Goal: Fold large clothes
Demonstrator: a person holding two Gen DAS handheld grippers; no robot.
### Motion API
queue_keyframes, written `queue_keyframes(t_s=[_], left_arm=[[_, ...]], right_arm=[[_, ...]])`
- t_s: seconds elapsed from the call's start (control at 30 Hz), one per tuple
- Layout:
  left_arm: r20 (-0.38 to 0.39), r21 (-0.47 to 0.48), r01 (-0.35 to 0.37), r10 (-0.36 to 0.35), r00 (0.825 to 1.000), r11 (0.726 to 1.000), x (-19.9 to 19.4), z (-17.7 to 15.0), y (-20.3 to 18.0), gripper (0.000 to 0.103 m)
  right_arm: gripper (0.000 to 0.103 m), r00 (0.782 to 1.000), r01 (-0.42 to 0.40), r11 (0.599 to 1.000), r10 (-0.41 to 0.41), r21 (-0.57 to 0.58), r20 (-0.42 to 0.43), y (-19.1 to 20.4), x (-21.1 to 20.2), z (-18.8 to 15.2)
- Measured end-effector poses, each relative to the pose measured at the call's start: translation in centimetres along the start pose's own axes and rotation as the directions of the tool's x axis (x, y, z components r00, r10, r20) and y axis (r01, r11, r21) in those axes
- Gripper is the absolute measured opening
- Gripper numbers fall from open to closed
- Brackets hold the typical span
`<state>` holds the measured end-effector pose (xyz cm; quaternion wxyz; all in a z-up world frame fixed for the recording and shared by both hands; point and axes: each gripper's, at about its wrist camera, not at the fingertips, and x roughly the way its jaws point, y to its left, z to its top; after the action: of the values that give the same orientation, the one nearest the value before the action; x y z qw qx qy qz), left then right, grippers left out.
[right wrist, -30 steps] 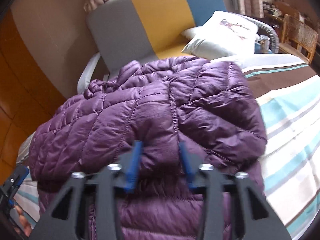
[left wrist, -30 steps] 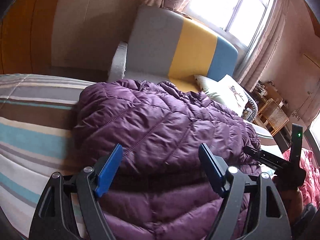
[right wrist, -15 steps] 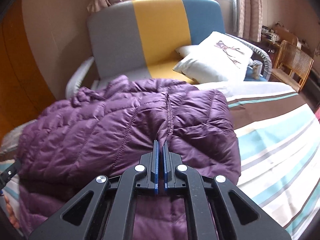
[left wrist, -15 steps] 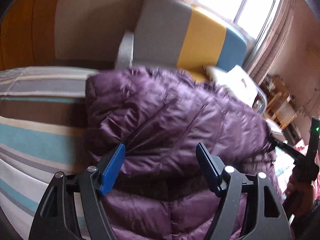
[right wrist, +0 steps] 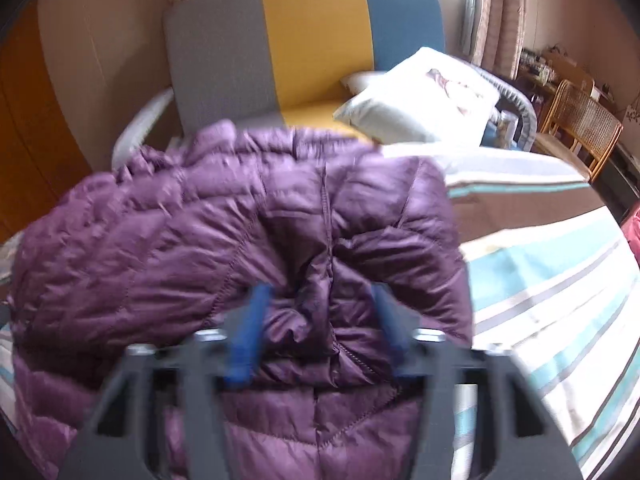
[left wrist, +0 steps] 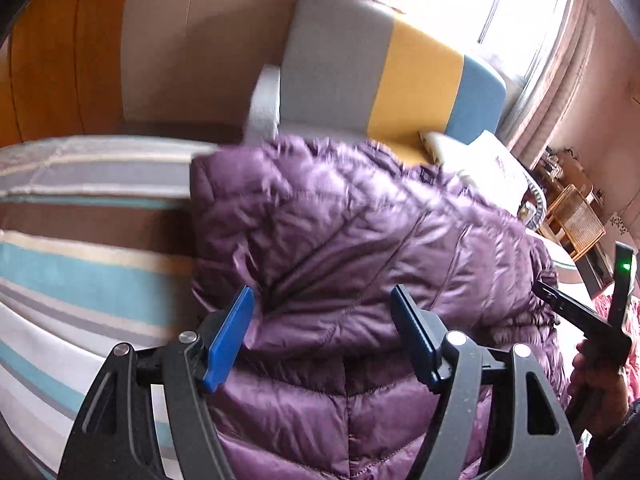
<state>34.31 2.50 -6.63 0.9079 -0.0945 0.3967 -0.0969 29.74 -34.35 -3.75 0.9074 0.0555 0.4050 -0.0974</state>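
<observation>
Jacket (right wrist: 224, 240), purple puffer, folded on striped bed (right wrist: 560, 288), long axis toward sofa (right wrist: 312, 40). No readable labels. Left tool (left wrist: 322, 336) open over fold; right tool (right wrist: 316, 332) just opened, fabric loose between.

The right gripper (right wrist: 320, 332), clamped tight on a ridge of the purple jacket (right wrist: 240, 240) half a second ago, has just sprung its fingers (right wrist: 248, 332) apart; a puckered fold sits loose between them. The jacket's top layer has flopped nearer the left gripper (left wrist: 320, 336), whose fingers narrowed slightly.
</observation>
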Motion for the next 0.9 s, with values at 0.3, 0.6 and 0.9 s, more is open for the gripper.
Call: queue_keyframes(t_s=[0.3,0.6,0.9], left_arm=[[0.037,0.066,-0.017,0.015,0.999,0.998,0.2,2.9,-1.6,0.071],[-0.063,0.065,-0.044,0.048,0.997,0.997,5.9,3.9,-0.5,0.067],[-0.120,0.036,-0.036,0.040,0.992,0.999,8.6,2.5,0.3,0.065]], right_arm=[[0.063,0.993,-0.085,0.992,0.092,-0.093,0.074,4.2,-1.9,1.9],[0.063,0.998,-0.060,0.991,0.059,-0.122,-0.017,5.6,3.2,2.2],[0.063,0.992,-0.084,0.988,0.070,-0.130,-0.107,5.8,6.3,1.6]])
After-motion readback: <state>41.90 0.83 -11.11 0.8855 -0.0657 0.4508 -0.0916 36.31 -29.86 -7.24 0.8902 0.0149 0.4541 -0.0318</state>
